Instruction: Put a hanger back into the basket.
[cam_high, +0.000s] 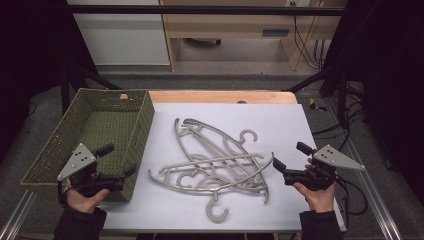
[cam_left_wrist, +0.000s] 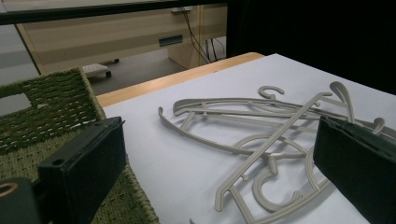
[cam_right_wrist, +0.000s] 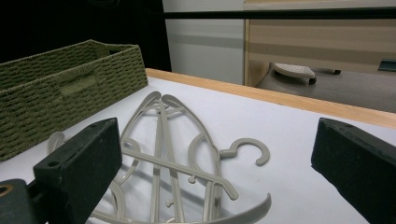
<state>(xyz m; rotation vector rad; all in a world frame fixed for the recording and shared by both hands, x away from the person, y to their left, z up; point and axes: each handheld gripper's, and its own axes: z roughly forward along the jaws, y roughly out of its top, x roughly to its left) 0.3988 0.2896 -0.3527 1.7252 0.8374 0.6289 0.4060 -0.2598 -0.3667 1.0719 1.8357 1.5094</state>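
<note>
A pile of hangers (cam_high: 215, 160) lies on the white sheet (cam_high: 280, 125) in the middle of the desk (cam_high: 220, 96), between the two grippers. The left gripper (cam_high: 120, 160) is held over the near right corner of the basket (cam_high: 45, 160), fingers spread wide with nothing between them; the hangers sit just beyond its fingers, apart from them. The right gripper (cam_high: 291, 156) is held at the right edge of the pile, its fingers likewise wide open and empty; the lower finger comes close to the tip of the nearest hanger arm, and contact cannot be confirmed.

The high view gives the whole layout: basket at left, pile at centre, both hands (cam_high: 85, 197) entering from the bottom edge. The left gripper view adds the basket's weave close up and the hangers (cam_left_wrist: 261, 140) crossing one another ahead. The right gripper view shows the basket's (cam_right_wrist: 70, 88) outer side wall with its woven handle patch, and one hook (cam_right_wrist: 247, 150) lying free on the sheet.

The hangers are pale grey plastic, smooth, with curved arms, thin crossbars and open hooks, overlapping at differing angles. The basket is olive green, rectangular, of coarse woven cord. The desk's far edge is light wood. The fingers (cam_left_wrist: 86, 170) are flat black blocks with a matt face.
</note>
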